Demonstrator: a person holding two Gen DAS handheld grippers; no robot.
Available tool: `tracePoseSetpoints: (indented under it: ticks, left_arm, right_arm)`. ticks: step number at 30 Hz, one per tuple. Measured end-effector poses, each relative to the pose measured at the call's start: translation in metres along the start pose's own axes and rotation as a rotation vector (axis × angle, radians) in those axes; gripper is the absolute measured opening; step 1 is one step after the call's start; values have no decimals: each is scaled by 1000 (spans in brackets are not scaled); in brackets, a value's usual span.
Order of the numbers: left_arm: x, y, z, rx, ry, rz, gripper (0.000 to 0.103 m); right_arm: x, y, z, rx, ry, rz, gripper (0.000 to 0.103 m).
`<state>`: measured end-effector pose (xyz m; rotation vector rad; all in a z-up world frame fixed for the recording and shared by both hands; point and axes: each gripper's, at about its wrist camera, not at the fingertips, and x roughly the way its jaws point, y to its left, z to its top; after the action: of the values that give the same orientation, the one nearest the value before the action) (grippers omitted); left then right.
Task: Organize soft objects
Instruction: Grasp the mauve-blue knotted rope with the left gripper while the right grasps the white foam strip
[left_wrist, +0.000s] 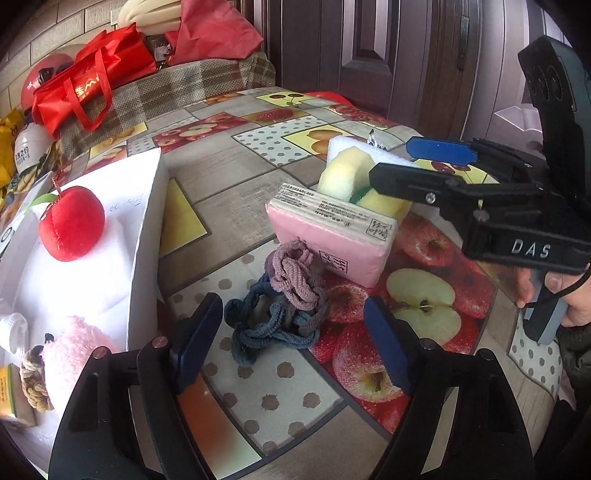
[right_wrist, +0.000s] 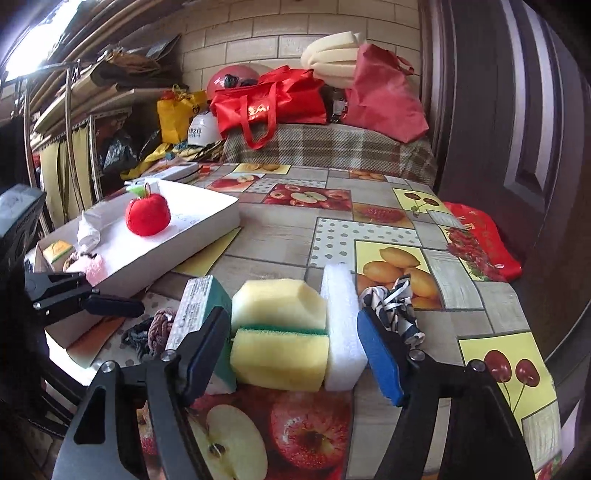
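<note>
Straddling the tangled hair ties (left_wrist: 282, 295) with our left gripper (left_wrist: 291, 350) and 2 sponges (right_wrist: 280, 339) with our right gripper (right_wrist: 295, 354), jaws wide, neither pressing; light, squashy goods, best pinched mid-body.

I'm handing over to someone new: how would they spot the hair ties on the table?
Start at the white box on the fruit-print tablecloth. Just beside its near corner, in front of the pink tissue pack, lies a tangled heap of hair ties. It is the only knotted, ropey pile, mauve loops over grey-blue ones.
</note>
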<state>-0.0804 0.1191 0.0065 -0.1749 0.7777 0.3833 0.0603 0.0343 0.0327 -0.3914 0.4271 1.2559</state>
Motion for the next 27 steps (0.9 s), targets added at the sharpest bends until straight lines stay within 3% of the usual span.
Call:
tracePoseSetpoints:
  ticks: [4, 8, 10, 12, 14, 18, 24, 27]
  left_arm:
    - [0, -3, 1, 15, 1, -4, 77]
    - [-1, -9, 1, 48, -7, -22, 58]
    - [-1, -10, 2, 56, -7, -23, 57]
    - [-2, -9, 1, 49, -11, -28, 56]
    - [-3, -7, 1, 40, -16, -33, 56]
    - [-3, -5, 1, 31, -15, -30, 56]
    - [9, -20, 0, 108, 33, 59, 57]
    - [-1, -17, -1, 103, -21, 54, 57]
  right_arm:
    - [-5, -23, -2, 101, -9, 4, 72]
    - [4, -34, -2, 136, 44, 41, 72]
    - [11, -33, -2, 128, 72, 54, 63]
    - [19, -34, -1, 138, 105, 85, 41]
    - [22, -39, -1, 171, 108, 103, 39]
    - [20, -47, -2, 219, 92, 121, 24]
    - [4, -53, -5, 258, 29, 113, 23]
    - [-8, -55, -7, 274, -23, 107, 23]
